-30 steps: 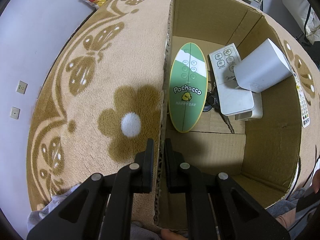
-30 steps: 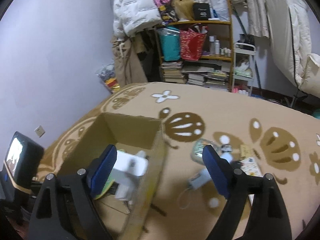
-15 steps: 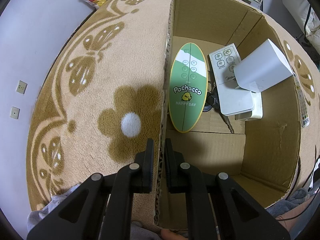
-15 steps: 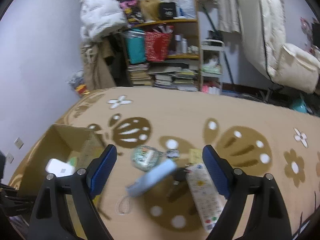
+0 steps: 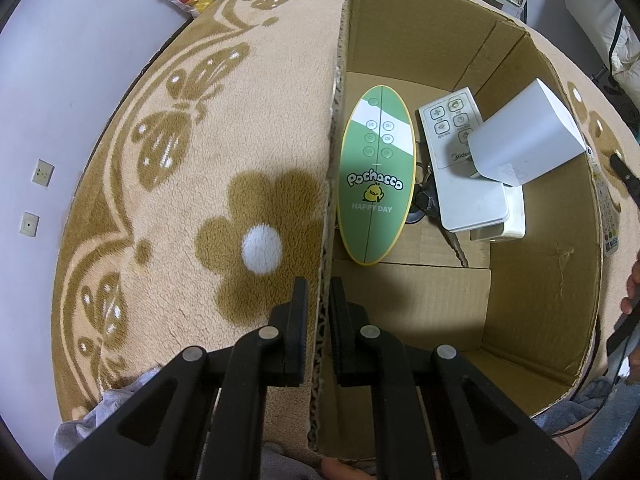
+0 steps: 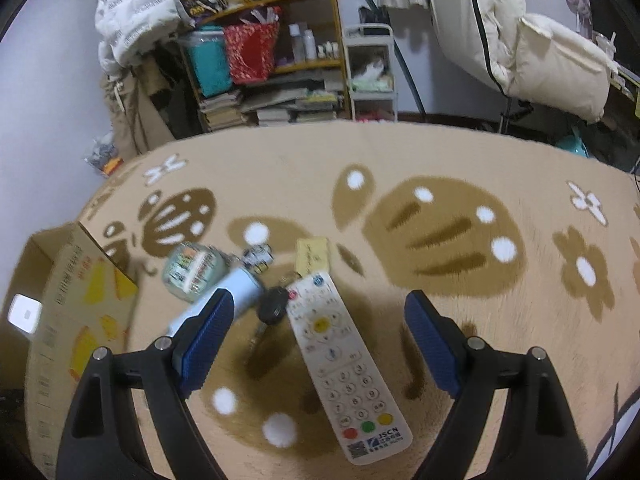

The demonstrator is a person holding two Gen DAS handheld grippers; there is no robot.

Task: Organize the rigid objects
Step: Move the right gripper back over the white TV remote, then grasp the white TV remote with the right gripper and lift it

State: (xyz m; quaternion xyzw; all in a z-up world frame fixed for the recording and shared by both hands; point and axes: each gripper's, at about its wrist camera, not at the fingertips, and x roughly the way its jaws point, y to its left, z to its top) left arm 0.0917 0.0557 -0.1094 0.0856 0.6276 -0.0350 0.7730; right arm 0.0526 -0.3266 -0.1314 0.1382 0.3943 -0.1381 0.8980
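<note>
With the left gripper [image 5: 319, 304] pinching the box wall [image 5: 326, 208] to steady it, the right gripper [image 6: 320, 332] is hovering spread wide over the white remote [image 6: 344, 364] on the blanket [image 6: 440, 168], and should be closing across its narrow sides, clear of the key [image 6: 272, 308] beside it.

A: Right gripper [image 6: 318, 344]?
B: Jaws wide apart, empty, above the white remote [image 6: 344, 364] on the carpet [image 6: 440, 152].
A: Neighbours?
B: Black key [image 6: 273, 307] touching its top-left; cardboard box [image 6: 68, 292] at far left.
</note>
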